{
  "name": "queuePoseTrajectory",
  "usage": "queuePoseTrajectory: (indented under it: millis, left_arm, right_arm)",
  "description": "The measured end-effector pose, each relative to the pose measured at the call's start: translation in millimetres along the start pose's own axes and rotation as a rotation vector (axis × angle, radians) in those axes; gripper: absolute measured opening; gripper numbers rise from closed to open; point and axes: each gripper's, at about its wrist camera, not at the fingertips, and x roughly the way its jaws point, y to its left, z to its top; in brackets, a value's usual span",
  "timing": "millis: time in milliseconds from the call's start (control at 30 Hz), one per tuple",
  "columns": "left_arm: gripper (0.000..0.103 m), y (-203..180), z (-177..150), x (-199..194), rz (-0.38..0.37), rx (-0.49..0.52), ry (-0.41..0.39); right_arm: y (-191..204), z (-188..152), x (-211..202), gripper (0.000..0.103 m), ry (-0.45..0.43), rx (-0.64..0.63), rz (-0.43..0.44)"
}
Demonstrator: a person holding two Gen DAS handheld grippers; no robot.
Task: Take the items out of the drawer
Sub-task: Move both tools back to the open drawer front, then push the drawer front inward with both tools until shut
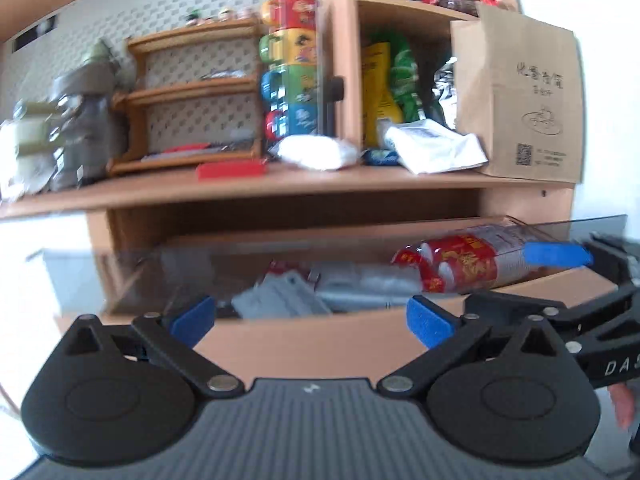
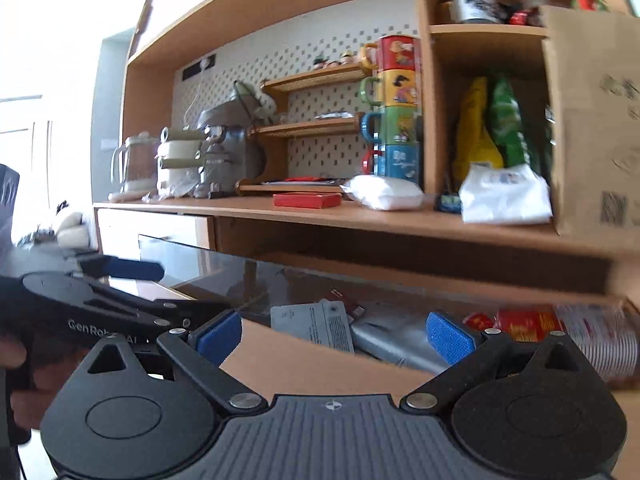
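The wooden drawer (image 1: 304,344) (image 2: 304,364) stands pulled out below the shelf, behind a tinted clear panel. Inside lie a sleeve of cups with red print (image 1: 460,266) (image 2: 560,332) on the right, a silver pouch (image 1: 360,288) (image 2: 394,344) in the middle and a grey-white printed packet (image 1: 276,300) (image 2: 312,322) to its left. My left gripper (image 1: 312,320) is open just in front of the drawer's front edge, holding nothing. My right gripper (image 2: 334,338) is open over the same edge, also holding nothing. In the left wrist view, one right gripper pad (image 1: 556,254) sits beside the cup sleeve.
Above the drawer, the shelf (image 2: 320,216) carries a red box (image 2: 307,200), a white bag (image 2: 384,192), stacked coloured mugs (image 2: 396,108), a brown paper bag (image 1: 520,100), snack packs and kettles (image 2: 168,164). A hand (image 2: 16,356) grips the left tool.
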Motion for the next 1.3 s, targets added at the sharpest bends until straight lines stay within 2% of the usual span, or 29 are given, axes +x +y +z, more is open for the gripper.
queuePoseTrajectory:
  millis: [100, 333, 467, 600, 767, 900, 1200, 1300]
  left_arm:
    - [0.103, -4.9, -14.6, 0.4, -0.016, -0.05, 0.02]
    - [0.103, -27.0, -26.7, 27.8, 0.04, -0.005, 0.044]
    - [0.103, -40.9, -31.9, 41.6, 0.104, 0.043, 0.044]
    - [0.103, -49.8, -28.6, 51.8, 0.139, 0.001, 0.028]
    - [0.103, -58.0, -26.0, 60.8, 0.192, -0.071, 0.001]
    - [0.103, -47.1, -26.1, 67.7, 0.155, -0.179, 0.019]
    - [0.103, -39.0, -16.1, 99.4, 0.075, -0.124, 0.07]
    - [0.103, -36.5, -12.6, 110.0, 0.049, -0.103, 0.088]
  right_arm:
    - [-10.5, -13.5, -7.4, 0.103, -0.005, 0.042, -0.103]
    - [-29.1, -26.3, -10.8, 0.103, -0.026, 0.068, -0.265]
    - [-38.4, -36.4, -3.6, 0.102, -0.015, 0.108, -0.265]
    - [-48.5, -41.5, 10.4, 0.102, 0.017, 0.135, -0.266]
    - [-44.6, -45.2, 18.8, 0.103, 0.038, 0.105, -0.28]
    - [-46.5, -40.7, 20.8, 0.103, 0.043, 0.135, -0.289]
    - [-44.0, -41.7, 41.3, 0.103, 0.067, 0.062, -0.338]
    - [-50.2, -37.6, 48.0, 0.103, 0.103, 0.093, -0.325]
